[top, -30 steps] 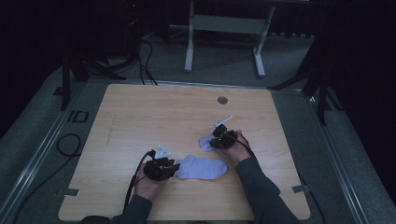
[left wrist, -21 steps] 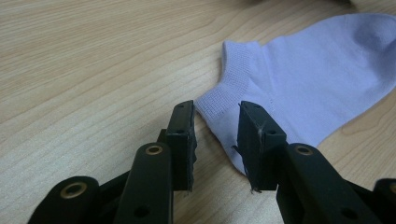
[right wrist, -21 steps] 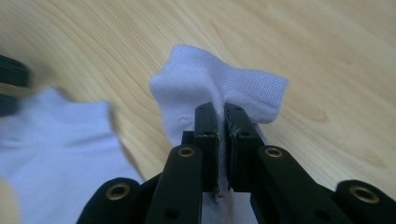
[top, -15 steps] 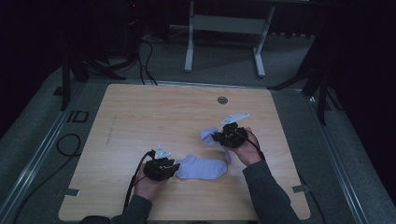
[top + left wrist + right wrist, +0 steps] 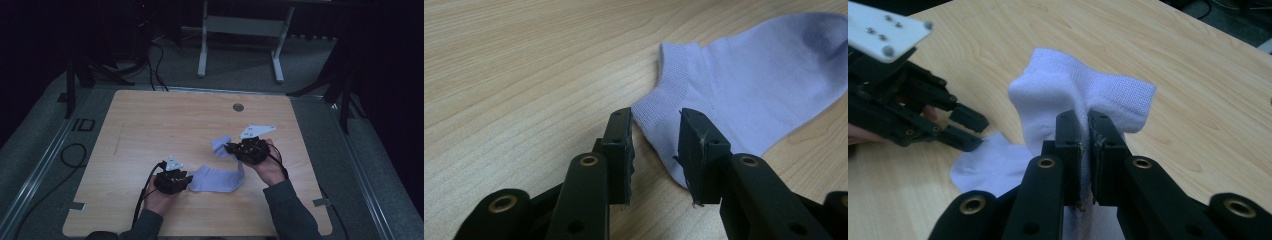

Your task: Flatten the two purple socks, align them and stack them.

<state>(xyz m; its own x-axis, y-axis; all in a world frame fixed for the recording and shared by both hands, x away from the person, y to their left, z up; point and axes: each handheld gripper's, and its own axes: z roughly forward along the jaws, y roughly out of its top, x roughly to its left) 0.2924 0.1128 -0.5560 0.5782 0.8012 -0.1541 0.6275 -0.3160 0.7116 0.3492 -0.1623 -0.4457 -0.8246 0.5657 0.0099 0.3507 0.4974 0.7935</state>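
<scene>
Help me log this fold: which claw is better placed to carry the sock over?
Right. The right claw is shut on the sock, its end lifted; the left claw sits open at the cuff.

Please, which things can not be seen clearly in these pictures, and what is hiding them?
- Right gripper view: the part of the upper sock pinched inside the right gripper is covered by its jaws.
- Left gripper view: the flat sock is cut off by the right edge; the left gripper stands open over its cuff; contact is unclear.
- High view: both grippers are too small to show their jaws.
</scene>
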